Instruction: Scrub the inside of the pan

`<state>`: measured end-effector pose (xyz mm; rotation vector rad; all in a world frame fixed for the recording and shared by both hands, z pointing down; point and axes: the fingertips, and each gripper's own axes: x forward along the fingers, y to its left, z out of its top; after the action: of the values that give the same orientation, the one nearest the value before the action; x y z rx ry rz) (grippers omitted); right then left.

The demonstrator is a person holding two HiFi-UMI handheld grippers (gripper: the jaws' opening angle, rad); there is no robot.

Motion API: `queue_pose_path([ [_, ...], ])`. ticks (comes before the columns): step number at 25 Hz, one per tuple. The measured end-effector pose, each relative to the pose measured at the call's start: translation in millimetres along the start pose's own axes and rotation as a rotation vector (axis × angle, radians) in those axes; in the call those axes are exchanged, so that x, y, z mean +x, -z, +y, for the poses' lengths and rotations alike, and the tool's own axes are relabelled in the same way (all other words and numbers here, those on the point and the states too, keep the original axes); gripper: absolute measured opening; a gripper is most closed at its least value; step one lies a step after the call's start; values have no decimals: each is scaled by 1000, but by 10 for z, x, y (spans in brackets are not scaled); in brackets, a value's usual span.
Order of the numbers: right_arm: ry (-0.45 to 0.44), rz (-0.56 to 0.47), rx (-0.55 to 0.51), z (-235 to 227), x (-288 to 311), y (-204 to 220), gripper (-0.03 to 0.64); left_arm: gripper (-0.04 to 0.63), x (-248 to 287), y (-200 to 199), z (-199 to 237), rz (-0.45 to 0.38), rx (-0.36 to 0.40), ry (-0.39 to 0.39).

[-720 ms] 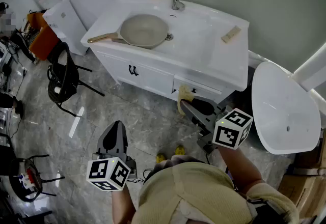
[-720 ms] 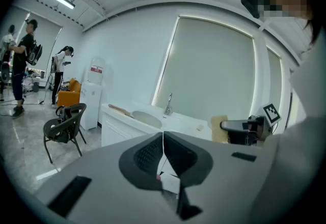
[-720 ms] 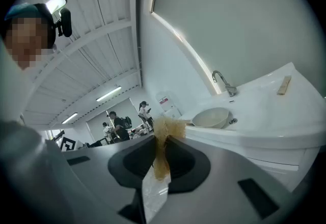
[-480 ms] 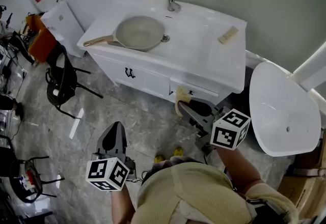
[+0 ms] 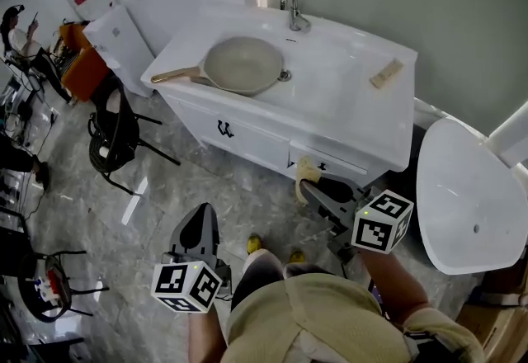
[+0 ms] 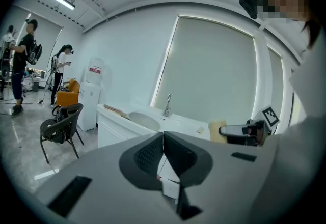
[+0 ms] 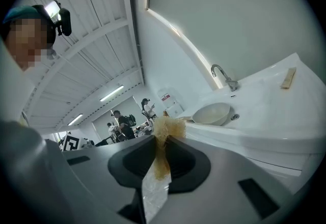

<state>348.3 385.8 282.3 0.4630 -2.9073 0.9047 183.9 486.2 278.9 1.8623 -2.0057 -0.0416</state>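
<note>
Pan [image 5: 243, 64] is beige with a tan handle, bench [image 5: 346, 110] all white. Floor [image 5: 177, 188] is grey marble, scrubber [image 5: 304, 174] yellowish.

pan [image 5: 245, 64] on white vanity [image 5: 355, 110], faucet [image 5: 293, 7] behind; black chair [image 5: 115, 134] left

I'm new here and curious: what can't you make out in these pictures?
- Head view: dirt inside the pan is too far to see.
- Head view: the tan block on the vanity top is too small to name.
- Right gripper view: the yellowish scrubber is partly hidden between the fingers.
</note>
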Motion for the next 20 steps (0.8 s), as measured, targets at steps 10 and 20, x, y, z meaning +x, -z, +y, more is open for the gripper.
queue_pose_path([
  [10,46,7,5,-166,411,-63,74,51,313,-178,452,-1,-8,26],
  [20,84,2,14,-229,1165,-258,74,52,759,-494,1062,17,-7,79],
])
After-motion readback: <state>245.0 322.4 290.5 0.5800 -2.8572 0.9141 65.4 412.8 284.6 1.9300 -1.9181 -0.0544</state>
